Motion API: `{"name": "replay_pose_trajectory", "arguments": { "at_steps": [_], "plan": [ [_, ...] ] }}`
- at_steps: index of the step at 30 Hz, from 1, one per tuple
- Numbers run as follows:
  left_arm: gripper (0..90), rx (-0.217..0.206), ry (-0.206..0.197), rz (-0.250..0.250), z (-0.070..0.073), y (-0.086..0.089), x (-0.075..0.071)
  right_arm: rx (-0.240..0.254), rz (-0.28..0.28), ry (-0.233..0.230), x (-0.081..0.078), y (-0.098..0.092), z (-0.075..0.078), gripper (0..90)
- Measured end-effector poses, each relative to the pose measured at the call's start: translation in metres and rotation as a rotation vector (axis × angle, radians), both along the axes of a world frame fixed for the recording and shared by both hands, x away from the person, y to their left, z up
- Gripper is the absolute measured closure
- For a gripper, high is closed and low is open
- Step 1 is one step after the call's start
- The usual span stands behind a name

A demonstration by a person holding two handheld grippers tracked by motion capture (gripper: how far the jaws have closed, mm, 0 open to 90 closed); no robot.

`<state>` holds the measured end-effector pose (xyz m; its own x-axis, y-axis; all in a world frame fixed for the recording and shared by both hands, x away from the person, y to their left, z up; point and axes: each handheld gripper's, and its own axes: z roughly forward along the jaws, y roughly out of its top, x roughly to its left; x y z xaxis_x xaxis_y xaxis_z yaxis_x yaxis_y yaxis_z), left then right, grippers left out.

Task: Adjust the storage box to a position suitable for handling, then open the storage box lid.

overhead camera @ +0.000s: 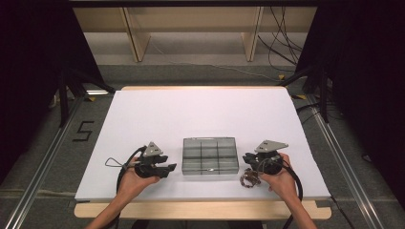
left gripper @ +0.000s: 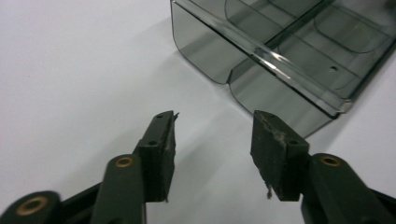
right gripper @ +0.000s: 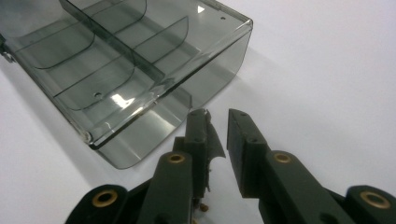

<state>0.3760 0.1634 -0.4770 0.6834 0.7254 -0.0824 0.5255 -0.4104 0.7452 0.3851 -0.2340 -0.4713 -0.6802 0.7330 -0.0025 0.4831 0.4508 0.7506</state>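
A smoky clear plastic box (overhead camera: 210,155) with divided compartments lies on the white table top (overhead camera: 191,114), near the front. My left gripper (overhead camera: 171,168) rests just left of the box and points at its left side. In the left gripper view the left gripper (left gripper: 215,122) stands open with bare table between its pads, and the box (left gripper: 280,60) lies ahead to the right. My right gripper (overhead camera: 246,158) sits just right of the box. In the right gripper view the right gripper (right gripper: 217,115) has a narrow gap with nothing in it, beside the box (right gripper: 126,70). A small brownish chain-like bundle (overhead camera: 248,179) lies under the right hand.
The table's wooden front edge (overhead camera: 200,210) runs close to both hands. Bare white surface stretches behind the box to the far edge. Wooden shelving (overhead camera: 191,28) and floor cables (overhead camera: 282,47) lie beyond the table. Metal rails (overhead camera: 43,167) flank it.
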Motion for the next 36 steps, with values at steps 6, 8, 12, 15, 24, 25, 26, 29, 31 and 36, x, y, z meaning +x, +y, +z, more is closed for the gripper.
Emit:
{"name": "replay_pose_trajectory", "arguments": {
  "at_steps": [6,8,12,15,24,25,26,29,31,36],
  "plan": [
    [40.7,-0.028,0.006,-0.003,0.004,-0.001,-0.012,0.008,0.013,-0.030,-0.005,-0.001,0.003,79.0],
    [39.0,-0.025,0.001,-0.019,0.004,0.000,-0.014,0.016,0.012,-0.036,-0.008,-0.002,0.005,79.5],
    [35.7,-0.032,0.010,-0.008,0.004,0.002,-0.018,0.023,0.017,-0.028,-0.012,-0.004,0.006,81.0],
    [33.7,-0.036,0.003,-0.001,0.005,0.006,-0.024,0.029,0.019,-0.028,-0.020,-0.005,0.007,83.3],
    [31.5,-0.038,-0.018,0.003,0.002,0.006,-0.036,0.037,0.050,-0.025,-0.037,-0.005,0.007,87.7],
    [31.4,-0.027,-0.024,-0.007,0.002,0.006,-0.036,0.034,0.059,-0.027,-0.037,-0.005,0.007,88.0],
    [31.2,-0.039,-0.021,-0.007,0.002,0.006,-0.037,0.038,0.056,-0.017,-0.040,-0.004,0.007,88.5],
    [30.8,-0.034,-0.021,-0.013,0.002,0.006,-0.037,0.043,0.050,-0.008,-0.043,-0.004,0.007,89.1],
    [30.7,-0.035,-0.020,-0.015,0.003,0.005,-0.037,0.035,0.072,-0.024,-0.042,-0.004,0.006,89.7],
    [30.5,-0.037,-0.023,-0.017,0.002,0.004,-0.038,0.033,0.091,-0.020,-0.044,0.001,0.003,90.0]
  ]
}}
